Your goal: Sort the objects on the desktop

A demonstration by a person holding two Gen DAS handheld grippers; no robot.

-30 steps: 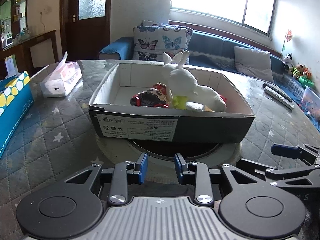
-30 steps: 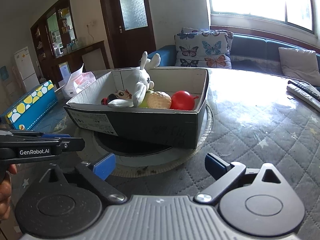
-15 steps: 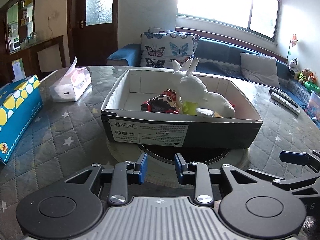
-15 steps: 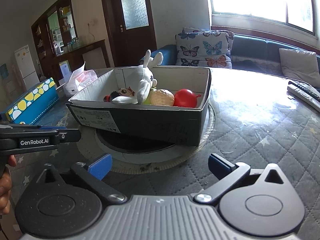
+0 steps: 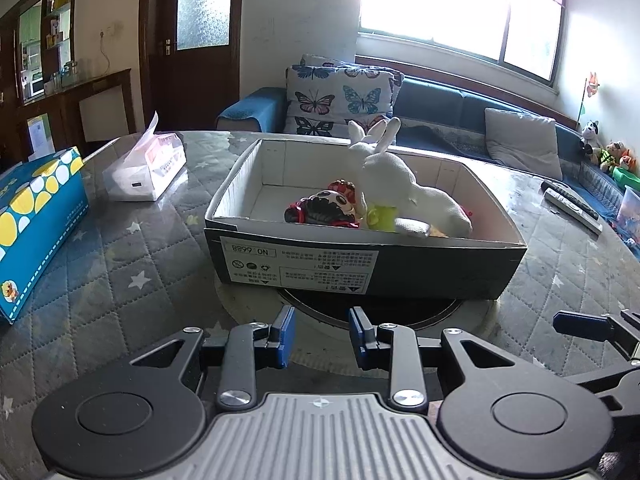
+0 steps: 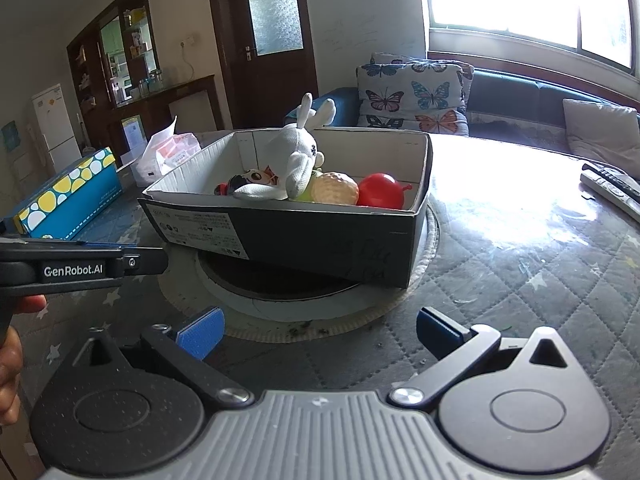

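A black cardboard box [image 5: 400, 276] [image 6: 320, 240] stands on a round turntable in the table's middle. Inside lie a white plush rabbit [image 5: 400, 184] [image 6: 296, 160], a red-and-black toy [image 5: 320, 210], a yellow-green item [image 5: 380, 216], a beige ball [image 6: 335, 189] and a red ball [image 6: 380, 192]. My left gripper [image 5: 321, 334] sits in front of the box with a narrow gap between its blue pads, holding nothing; its side also shows in the right wrist view [image 6: 80, 268]. My right gripper [image 6: 320, 328] is open wide and empty, near the box's right corner.
A blue box with yellow dots [image 5: 36, 216] lies at the left. A white tissue pack [image 5: 146, 168] sits behind it. Remote controls [image 6: 612, 192] lie at the table's right. A sofa with cushions stands behind the quilted table [image 5: 120, 280].
Both grippers have drawn back and risen a little from the box, so it looks smaller and farther. Neither gripper's opening has changed.
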